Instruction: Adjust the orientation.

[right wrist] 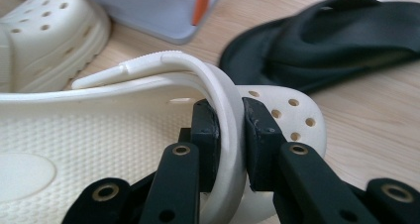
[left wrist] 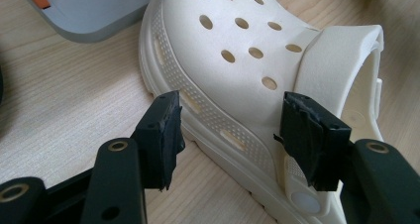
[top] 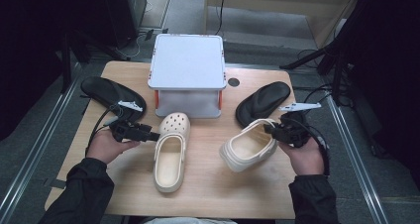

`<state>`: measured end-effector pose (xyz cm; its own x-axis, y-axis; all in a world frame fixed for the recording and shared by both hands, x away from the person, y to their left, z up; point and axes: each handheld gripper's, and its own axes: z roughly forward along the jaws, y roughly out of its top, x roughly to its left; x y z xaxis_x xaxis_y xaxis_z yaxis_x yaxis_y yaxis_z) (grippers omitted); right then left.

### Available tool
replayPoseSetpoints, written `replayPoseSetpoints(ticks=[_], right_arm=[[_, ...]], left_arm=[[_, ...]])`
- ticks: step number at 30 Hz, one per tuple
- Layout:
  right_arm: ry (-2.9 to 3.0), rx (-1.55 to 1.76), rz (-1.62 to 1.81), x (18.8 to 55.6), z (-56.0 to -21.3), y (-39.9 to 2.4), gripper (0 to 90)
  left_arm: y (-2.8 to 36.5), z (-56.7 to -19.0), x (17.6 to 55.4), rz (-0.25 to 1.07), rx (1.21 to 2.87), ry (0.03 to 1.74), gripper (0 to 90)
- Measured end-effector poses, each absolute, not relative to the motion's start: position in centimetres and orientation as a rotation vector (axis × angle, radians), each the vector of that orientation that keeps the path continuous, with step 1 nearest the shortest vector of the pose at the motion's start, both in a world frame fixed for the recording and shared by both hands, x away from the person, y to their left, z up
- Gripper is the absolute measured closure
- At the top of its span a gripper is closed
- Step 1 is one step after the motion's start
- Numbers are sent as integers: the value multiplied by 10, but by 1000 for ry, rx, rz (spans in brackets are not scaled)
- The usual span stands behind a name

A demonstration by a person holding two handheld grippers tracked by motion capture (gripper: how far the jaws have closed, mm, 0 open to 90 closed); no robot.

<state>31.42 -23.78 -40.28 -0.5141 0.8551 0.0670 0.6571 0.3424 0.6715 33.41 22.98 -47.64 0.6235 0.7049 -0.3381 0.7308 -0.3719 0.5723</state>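
High view, near edge of the desk (top: 198,204): two forearms in dark sleeves enter, one gripper in each hand. Right gripper (top: 271,130) has its jaws pinched on the rim of the right cream clog (top: 249,147); the right gripper view confirms both pads clamped either side of the wall at the opening, by the heel strap. That clog sits tilted, sole partly off the desk, long axis running diagonally from the middle toward the right edge, toe pointing away from the person. Left gripper (top: 154,135) stands with jaws spread, nothing between the pads; the left gripper view shows them flanking the side of the left cream clog (top: 171,154) without clear contact. This clog lies flat, long axis near to far, toe toward the shoe rack (top: 187,60). The rack lies straight ahead at the far edge. Black slippers lie at the far left corner (top: 111,95) and far right (top: 262,102). Judged: right hand, wrist level, is placed to carry its clog toward the rack.
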Motion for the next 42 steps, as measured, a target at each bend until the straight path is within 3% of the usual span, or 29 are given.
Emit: replayPoseSetpoints(ticks=[12, 34, 42], right_arm=[[2464, 1269, 986, 317, -420, -184, 778], [2529, 1174, 935, 310, -447, -142, 738], [2581, 1154, 967, 304, -453, -136, 672]], left_arm=[[232, -477, 333, -47, 2143, 1123, 419], [232, -478, 330, -50, 2144, 1127, 418], [232, -478, 329, -39, 2144, 1119, 416]])
